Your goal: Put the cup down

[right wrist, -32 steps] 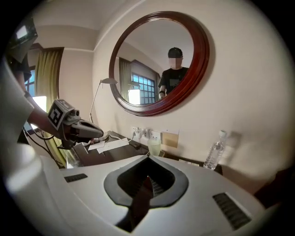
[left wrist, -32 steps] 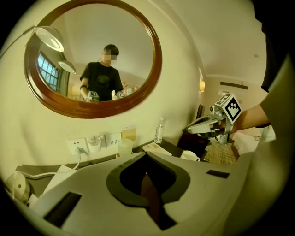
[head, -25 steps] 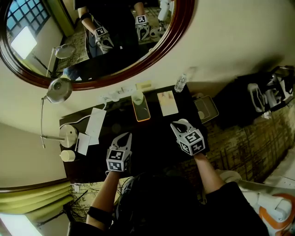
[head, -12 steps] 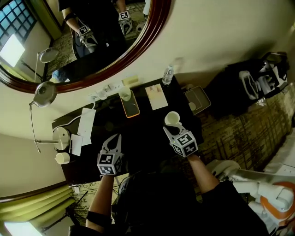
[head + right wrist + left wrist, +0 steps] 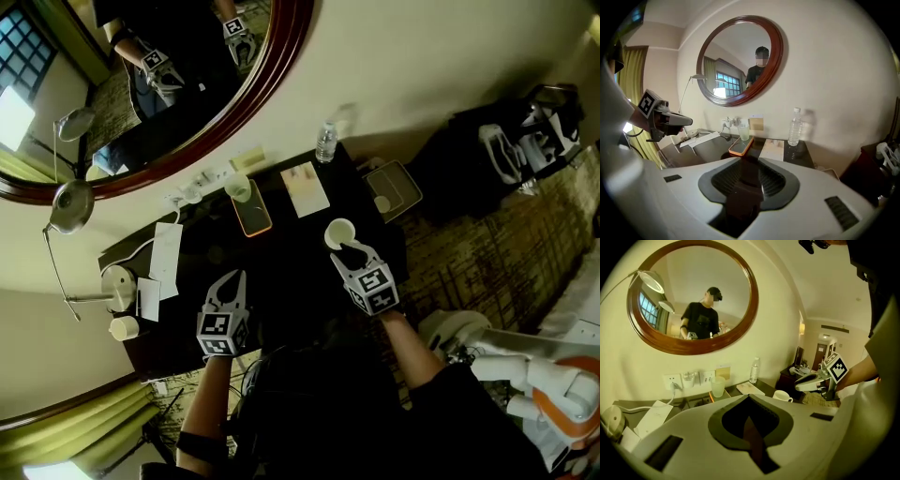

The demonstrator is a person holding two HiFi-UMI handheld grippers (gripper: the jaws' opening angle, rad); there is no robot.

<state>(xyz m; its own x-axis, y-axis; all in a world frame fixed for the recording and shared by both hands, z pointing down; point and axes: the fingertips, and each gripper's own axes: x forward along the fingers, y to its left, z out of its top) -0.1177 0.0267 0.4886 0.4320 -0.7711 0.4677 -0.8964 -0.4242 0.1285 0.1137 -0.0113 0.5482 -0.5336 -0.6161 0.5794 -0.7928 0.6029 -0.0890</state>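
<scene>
1. Your left gripper (image 5: pixel 232 279), lower left of centre in the head view, was closed, with nothing between its dark ribbed pads. Its cube bore black-and-white square markers.
2. Your right gripper (image 5: pixel 349 250), just right of centre, had just been opening its jaws. They stood slightly apart with nothing between them.
3. The cup (image 5: pixel 339 232), carried at that gripper's tips a second earlier, now stood upright on the table (image 5: pixel 291 267), just beyond the jaws. It was white, round and glossy, with a handle.
4. The table was black and shiny.
5. Higher up, a frosted glass (image 5: pixel 239 187) stood on an orange-rimmed tray (image 5: pixel 253 217), with a clear plastic bottle (image 5: pixel 325 145) to its right.
6. An oval mirror (image 5: pixel 693 348) in a dark wooden frame filled the upper left.
</scene>
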